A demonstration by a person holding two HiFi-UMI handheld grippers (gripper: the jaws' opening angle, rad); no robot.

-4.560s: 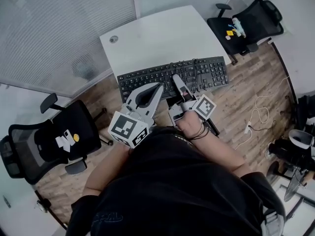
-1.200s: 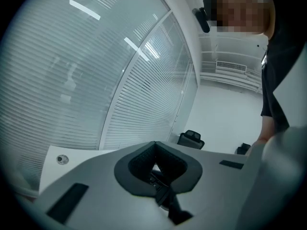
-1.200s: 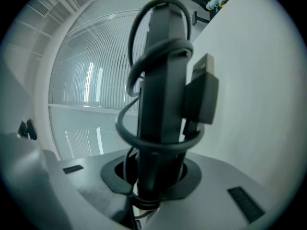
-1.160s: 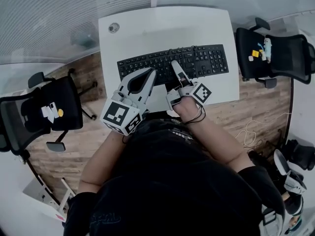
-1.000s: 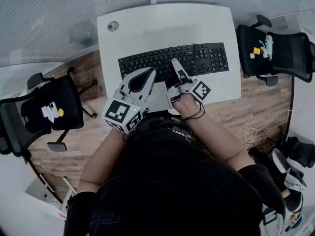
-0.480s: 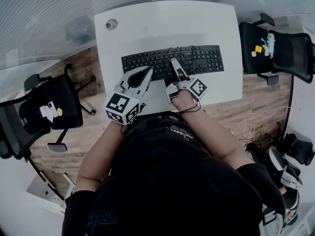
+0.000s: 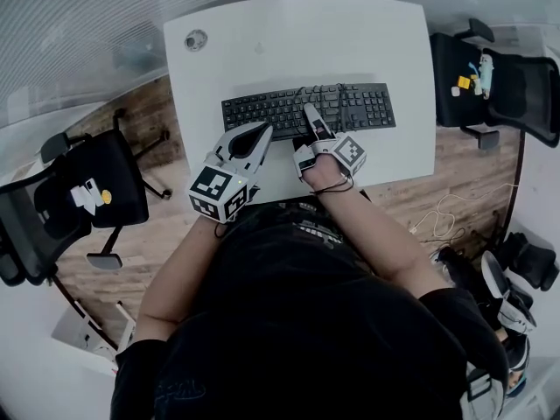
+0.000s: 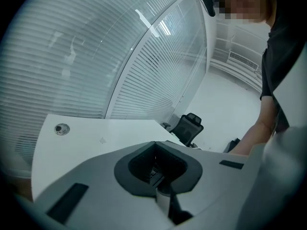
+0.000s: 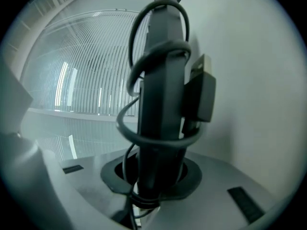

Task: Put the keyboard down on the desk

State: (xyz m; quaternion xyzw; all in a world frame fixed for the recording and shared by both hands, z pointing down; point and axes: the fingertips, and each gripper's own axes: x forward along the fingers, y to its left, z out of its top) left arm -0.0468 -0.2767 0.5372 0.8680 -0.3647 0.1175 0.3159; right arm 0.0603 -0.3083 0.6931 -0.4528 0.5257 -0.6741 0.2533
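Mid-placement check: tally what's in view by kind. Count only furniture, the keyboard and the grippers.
Keyboard: 1
Desk: 1
Office chairs: 2
Grippers: 2, left gripper and right gripper
Total: 6

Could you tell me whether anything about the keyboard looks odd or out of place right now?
Yes: the black keyboard, clamped in the right gripper, has its black cable looped around its body with the USB plug tucked against it, rather than laid out on the white desk.
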